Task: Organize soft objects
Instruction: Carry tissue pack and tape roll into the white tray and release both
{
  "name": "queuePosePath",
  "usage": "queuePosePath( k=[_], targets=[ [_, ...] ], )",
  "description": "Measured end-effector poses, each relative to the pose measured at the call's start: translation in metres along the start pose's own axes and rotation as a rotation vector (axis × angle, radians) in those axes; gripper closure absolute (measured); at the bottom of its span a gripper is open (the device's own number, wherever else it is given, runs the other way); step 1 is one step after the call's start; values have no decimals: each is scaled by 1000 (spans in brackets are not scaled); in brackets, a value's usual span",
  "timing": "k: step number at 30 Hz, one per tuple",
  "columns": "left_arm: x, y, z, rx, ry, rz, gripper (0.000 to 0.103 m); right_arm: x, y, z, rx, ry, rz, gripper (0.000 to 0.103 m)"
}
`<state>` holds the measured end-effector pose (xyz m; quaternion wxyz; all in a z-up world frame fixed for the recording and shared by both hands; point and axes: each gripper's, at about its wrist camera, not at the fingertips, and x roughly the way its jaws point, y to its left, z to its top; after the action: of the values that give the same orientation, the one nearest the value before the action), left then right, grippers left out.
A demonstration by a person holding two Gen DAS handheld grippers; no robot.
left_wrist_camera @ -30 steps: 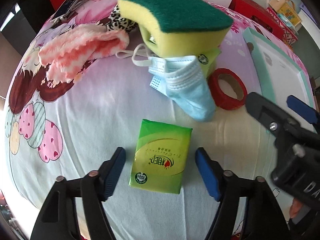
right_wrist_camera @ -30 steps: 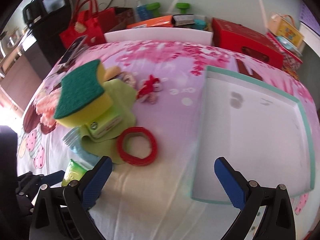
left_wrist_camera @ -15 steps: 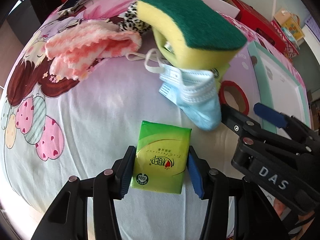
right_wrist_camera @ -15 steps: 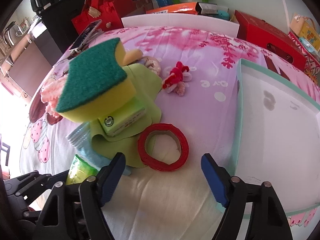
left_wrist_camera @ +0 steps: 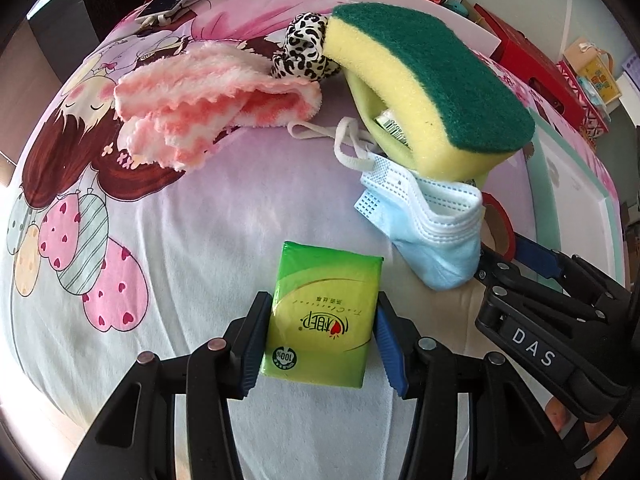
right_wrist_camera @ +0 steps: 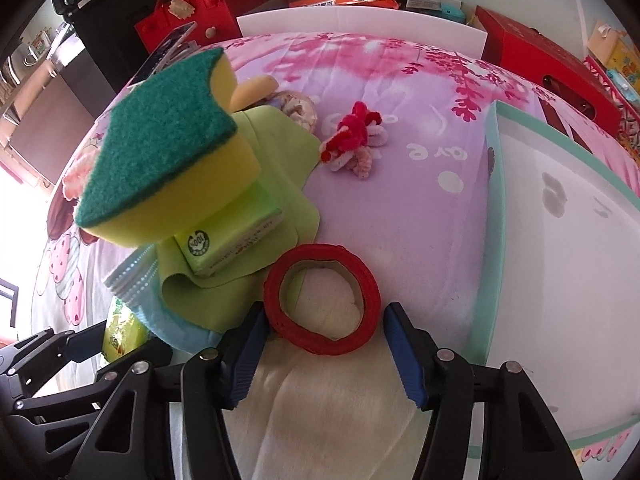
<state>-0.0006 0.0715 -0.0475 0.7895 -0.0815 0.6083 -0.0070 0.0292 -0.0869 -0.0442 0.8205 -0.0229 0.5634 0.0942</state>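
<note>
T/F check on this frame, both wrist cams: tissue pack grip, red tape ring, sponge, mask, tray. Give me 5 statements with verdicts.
1. The left gripper has its jaws closed against both sides of the green tissue pack. True.
2. The right gripper is clamped on the red tape ring. False: its jaws stand open on either side of the ring, with a gap on the right side.
3. The sponge sits green side up on top of other items. True.
4. The blue face mask lies inside the white tray. False: it lies on the bedsheet beside the sponge pile.
5. The tray holds the pink towel. False: the towel lies on the sheet.
</note>
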Motion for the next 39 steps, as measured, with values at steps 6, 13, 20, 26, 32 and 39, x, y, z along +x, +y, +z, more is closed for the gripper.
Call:
queuePosePath(
  k=[6,13,20,26,32,39],
  targets=[
    [-1,0,-1,-5,-4,1,51,-1,1,0,3,-6,13,46],
    [-13,-5,-3,-14,-25,20,51,-8,-4,1,22,-19,27,46],
    [-59,-6,7,-8,-129,44,51,-35,-12,-4,63,-88,36,46],
    [-111,-44,33,56,-261,13,51,-82,-21,3,88,-208,-34,46],
    [-119,-106,53,174,-295,-46,51,-103,-52,18,161,-229,-119,46],
    [-95,-172,66,276,-251,-124,51,-106,-119,1,323,-230,-243,46]
  ],
)
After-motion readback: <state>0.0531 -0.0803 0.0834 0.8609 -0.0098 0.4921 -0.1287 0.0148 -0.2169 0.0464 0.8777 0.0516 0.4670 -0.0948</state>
